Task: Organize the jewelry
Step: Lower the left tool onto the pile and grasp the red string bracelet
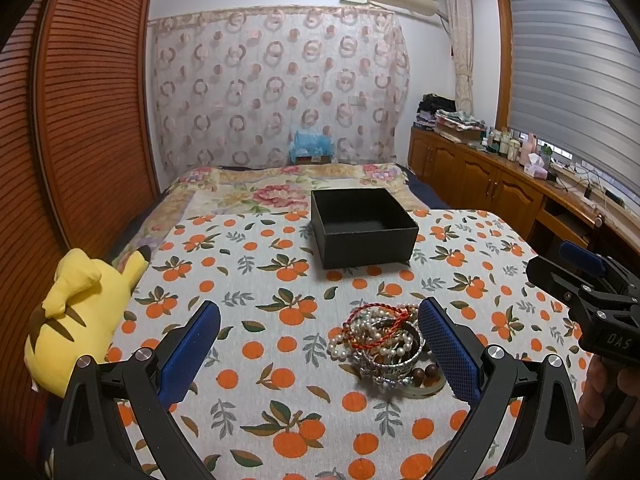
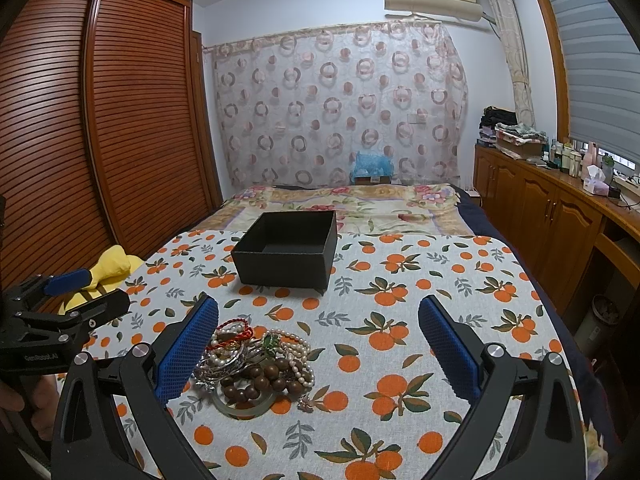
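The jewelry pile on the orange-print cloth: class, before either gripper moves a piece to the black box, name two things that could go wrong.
1. The jewelry pile is tangled: pearl strands, a red cord and bangles overlap, so lifting one piece may drag others and scatter them.
2. The left gripper and right gripper, both with jaws open, flank the same pile and could collide.
3. The black box lies beyond the pile; a loose strand could slip out on the way.
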Available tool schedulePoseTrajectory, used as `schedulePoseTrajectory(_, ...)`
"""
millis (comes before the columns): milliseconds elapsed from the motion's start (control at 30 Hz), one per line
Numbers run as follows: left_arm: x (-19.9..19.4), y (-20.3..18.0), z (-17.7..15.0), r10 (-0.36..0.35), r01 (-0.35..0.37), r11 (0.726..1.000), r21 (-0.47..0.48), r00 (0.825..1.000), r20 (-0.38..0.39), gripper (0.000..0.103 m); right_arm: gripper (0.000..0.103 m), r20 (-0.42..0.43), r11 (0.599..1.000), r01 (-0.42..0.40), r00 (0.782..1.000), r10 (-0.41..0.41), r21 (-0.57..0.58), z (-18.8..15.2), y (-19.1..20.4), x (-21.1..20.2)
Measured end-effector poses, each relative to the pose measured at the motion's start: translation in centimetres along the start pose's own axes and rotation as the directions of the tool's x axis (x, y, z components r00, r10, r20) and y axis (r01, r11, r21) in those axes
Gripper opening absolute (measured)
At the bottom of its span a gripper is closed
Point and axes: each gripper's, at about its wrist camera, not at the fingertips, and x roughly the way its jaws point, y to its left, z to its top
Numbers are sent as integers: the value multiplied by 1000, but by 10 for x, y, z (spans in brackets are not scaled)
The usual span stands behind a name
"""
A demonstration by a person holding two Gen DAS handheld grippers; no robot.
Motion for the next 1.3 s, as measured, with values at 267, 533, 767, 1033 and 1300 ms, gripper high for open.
schedulePoseTrajectory(267,23,6,-15,-26,25,1000,-9,998,-50,96,100,-22,1000,-21,1000,21,-7,-5,1,13)
schedulePoseTrajectory(533,52,18,-21,-93,92,996,-15,984,-154,95,100,-83,997,-70,994,68,-26,-19,-4,28)
schedulePoseTrajectory(767,79,23,-19,-151,149,988,-24,962,-226,74,96,-139,993,-108,985,100,-55,-28,-3,44)
schedulePoseTrajectory(1033,114,18,-9,-234,230,972,-51,919,-317,47,86,-188,988,-142,974,127,-67,-29,0,56)
schedulePoseTrajectory(1300,138,20,-10,-307,261,951,-166,866,-394,29,86,-200,987,-147,971,130,-70,-29,0,58)
